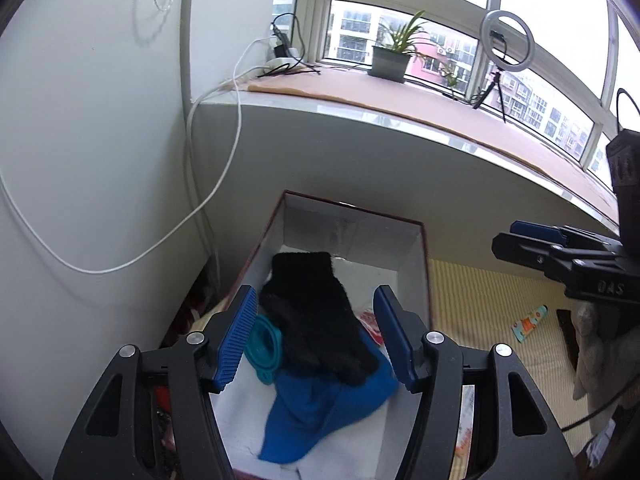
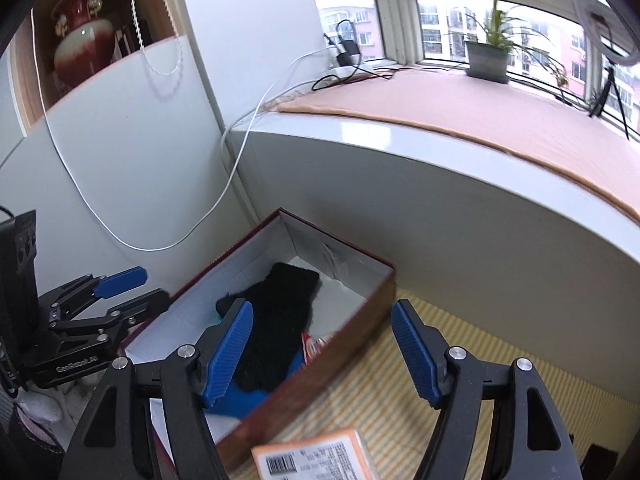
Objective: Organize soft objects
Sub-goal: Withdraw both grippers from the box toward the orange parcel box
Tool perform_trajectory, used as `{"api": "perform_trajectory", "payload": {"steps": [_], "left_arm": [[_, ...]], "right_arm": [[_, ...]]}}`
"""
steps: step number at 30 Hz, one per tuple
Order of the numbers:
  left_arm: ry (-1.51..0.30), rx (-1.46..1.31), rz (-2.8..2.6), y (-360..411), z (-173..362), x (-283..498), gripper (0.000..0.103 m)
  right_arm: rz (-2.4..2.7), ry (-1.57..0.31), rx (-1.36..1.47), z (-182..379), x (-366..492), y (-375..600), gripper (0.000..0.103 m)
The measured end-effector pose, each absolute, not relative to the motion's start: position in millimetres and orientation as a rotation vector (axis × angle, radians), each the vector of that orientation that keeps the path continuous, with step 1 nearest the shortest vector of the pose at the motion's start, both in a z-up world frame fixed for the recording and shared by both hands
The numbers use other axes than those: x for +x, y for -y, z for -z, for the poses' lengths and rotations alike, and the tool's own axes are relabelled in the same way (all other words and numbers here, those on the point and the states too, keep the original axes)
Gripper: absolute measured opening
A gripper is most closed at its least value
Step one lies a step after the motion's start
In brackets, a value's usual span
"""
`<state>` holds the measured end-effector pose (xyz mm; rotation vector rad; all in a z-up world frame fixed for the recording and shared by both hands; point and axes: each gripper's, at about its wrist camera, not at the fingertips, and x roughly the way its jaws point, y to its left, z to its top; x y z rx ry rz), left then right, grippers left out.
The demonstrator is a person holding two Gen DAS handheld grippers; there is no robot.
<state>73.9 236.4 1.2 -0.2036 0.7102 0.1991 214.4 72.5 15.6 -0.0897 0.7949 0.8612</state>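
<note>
Closest in, the left hand-held gripper [image 1: 316, 336] hangs over the open box [image 1: 416, 264] with its blue pads spread apart and nothing between them; the things seen through the gap lie lower, on the box's white floor. The right hand-held gripper [image 2: 322, 350] is likewise parted and empty, poised above the box's near right wall, with a striped yellow mat [image 2: 460, 364] showing under its right finger. An orange-edged carton with a barcode label [image 2: 316, 456] sits on that mat, just below the right gripper.

Inside the box, a black knitted glove [image 1: 316, 312] lies on top of a blue cloth [image 1: 320, 408], and a teal ring-shaped piece [image 1: 262, 346] sits beside the glove on the left. Something red and white [image 1: 370, 324] peeks out at the glove's right edge; I cannot tell what it is.

Out on the mat to the right lies a small patterned tube [image 1: 530, 324].

Behind the box rises a white ledge topped by a tan window seat [image 1: 400, 100], carrying a potted plant [image 1: 392, 60], a ring light on a tripod [image 1: 506, 46] and a tangle of chargers and cables [image 1: 280, 56]. A white cable [image 1: 224, 168] droops down the wall.
</note>
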Motion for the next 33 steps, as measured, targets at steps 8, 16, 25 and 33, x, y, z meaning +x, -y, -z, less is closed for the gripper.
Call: {"api": "perform_trajectory", "payload": {"steps": [8,16,25,33], "left_arm": [[-0.688,-0.204,-0.115,-183.1,3.2,35.9,0.060],[-0.721,-0.225,-0.023,-123.9,22.3,13.0,0.060],[-0.792,-0.288,0.001,-85.2,60.4,6.4,0.060],[-0.846,-0.320,-0.046,-74.9,86.9,15.9,0.060]], "right_arm": [[-0.844,-0.807,-0.078,1.7,203.0,-21.6,0.068],[-0.871,-0.892,-0.140,28.0,196.3,-0.9,0.068],[-0.946,-0.991,-0.167,61.4,193.3,-1.3,0.068],[-1.004,-1.075,-0.164,90.9,197.9,-6.8,0.068]]}}
